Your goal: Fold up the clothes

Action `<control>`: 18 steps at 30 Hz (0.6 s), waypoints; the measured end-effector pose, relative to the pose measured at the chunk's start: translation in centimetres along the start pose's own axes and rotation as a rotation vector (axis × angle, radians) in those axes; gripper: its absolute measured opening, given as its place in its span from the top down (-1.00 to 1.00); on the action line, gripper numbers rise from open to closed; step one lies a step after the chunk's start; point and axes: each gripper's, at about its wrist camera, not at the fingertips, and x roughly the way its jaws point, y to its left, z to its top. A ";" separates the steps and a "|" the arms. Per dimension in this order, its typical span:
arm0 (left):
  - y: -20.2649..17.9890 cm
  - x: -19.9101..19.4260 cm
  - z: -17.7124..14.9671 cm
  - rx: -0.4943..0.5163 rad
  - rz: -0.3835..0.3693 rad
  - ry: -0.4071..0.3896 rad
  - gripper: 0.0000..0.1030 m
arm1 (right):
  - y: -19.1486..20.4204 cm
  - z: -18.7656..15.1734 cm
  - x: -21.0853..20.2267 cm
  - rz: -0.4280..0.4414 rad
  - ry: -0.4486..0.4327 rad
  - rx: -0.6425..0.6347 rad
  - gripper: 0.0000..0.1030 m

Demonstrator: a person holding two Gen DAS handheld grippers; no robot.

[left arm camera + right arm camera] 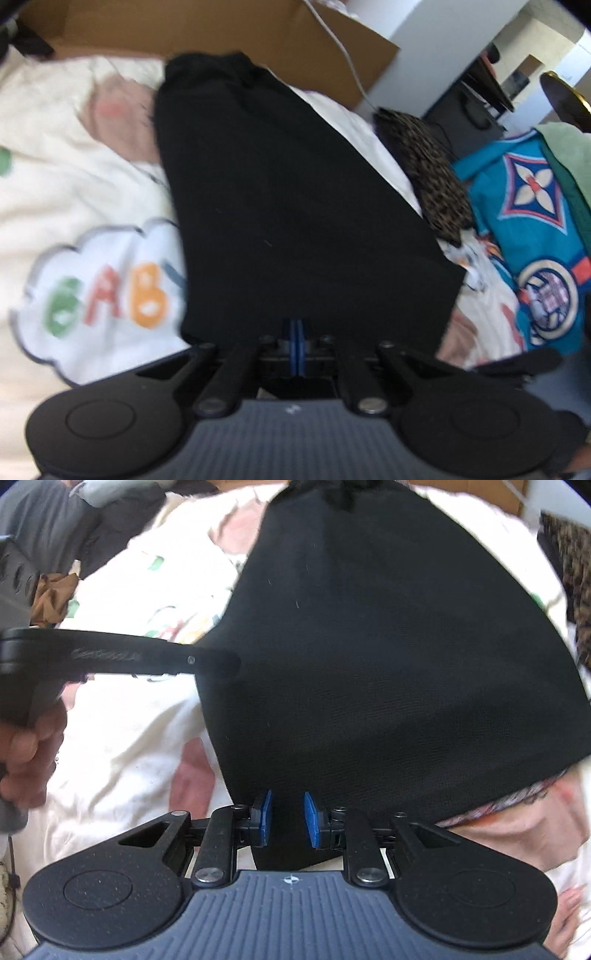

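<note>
Black garment [295,206] lies flat across a cream printed bedspread [74,206], one end at its near edge. Left gripper [294,334]: blue pads pressed together on the garment's near edge. Right gripper [287,821]: pads apart, garment edge between them. Bedspread cloud print reads "BABY" [110,299]. Hand [26,753] cut off at frame's left edge; logo on the gripper finger it holds is blurred, unreadable.

This is a bedroom in a home. A cream bedsheet printed with a cloud and the letters "BABY" [107,295] covers the bed, strewn with clothing: a black fabric garment [295,206], a teal patterned cloth [532,236] and a leopard-print piece [424,173]. A brown cardboard box [221,33] stands behind, beside a white wall [436,33].
</note>
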 end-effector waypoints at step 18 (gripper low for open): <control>-0.9 2.5 -3.6 -0.068 -0.002 0.168 0.94 | 0.3 -1.5 0.2 -0.068 0.036 -0.006 0.49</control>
